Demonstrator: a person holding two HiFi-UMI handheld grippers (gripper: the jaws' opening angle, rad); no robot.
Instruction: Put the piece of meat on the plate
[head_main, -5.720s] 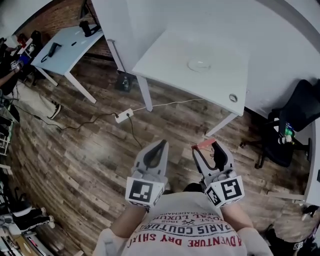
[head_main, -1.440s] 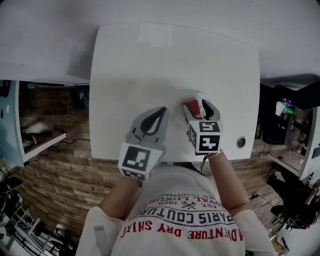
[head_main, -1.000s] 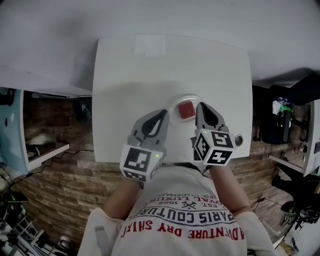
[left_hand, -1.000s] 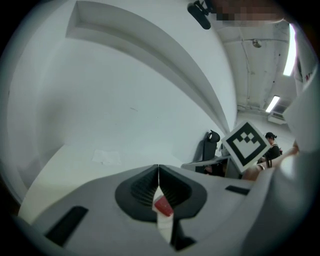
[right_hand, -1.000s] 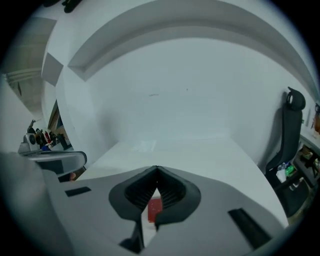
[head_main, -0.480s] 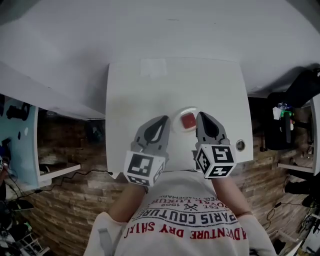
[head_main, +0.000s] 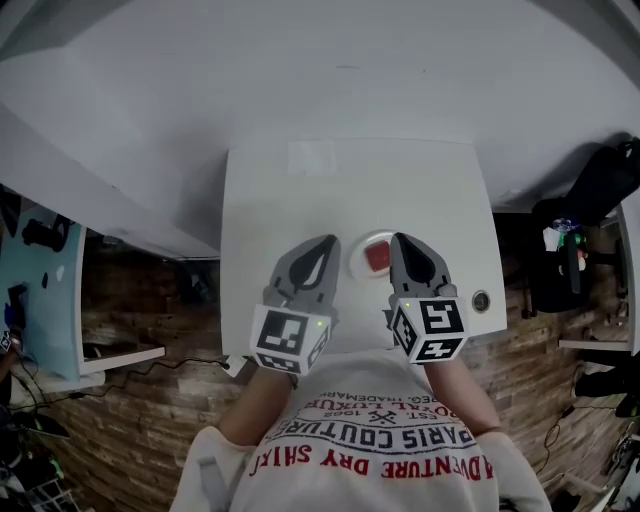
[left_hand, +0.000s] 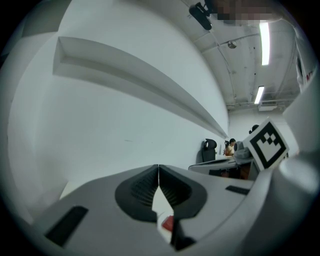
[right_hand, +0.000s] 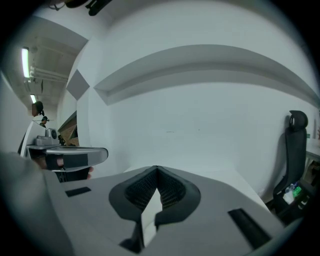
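The red piece of meat (head_main: 378, 257) lies on the small white plate (head_main: 362, 245) near the front edge of the white table (head_main: 290, 210). My left gripper (head_main: 329, 241) hovers just left of the plate, shut with nothing in it. My right gripper (head_main: 397, 240) hovers just right of the plate, also shut and empty. In the left gripper view the jaws meet at the tip (left_hand: 158, 168), and a bit of the meat (left_hand: 168, 223) shows through the gap below. In the right gripper view the jaws (right_hand: 156, 169) meet over the bare table.
A cable hole (head_main: 481, 300) sits in the table's front right corner and a pale paper patch (head_main: 312, 158) lies at its far side. A black office chair (head_main: 600, 190) stands to the right. A light blue table (head_main: 40, 290) is at the left. A white wall rises behind.
The right gripper held the meat over the plate, then let it go there. Since then both shut grippers have risen and the table looks smaller in the head view.
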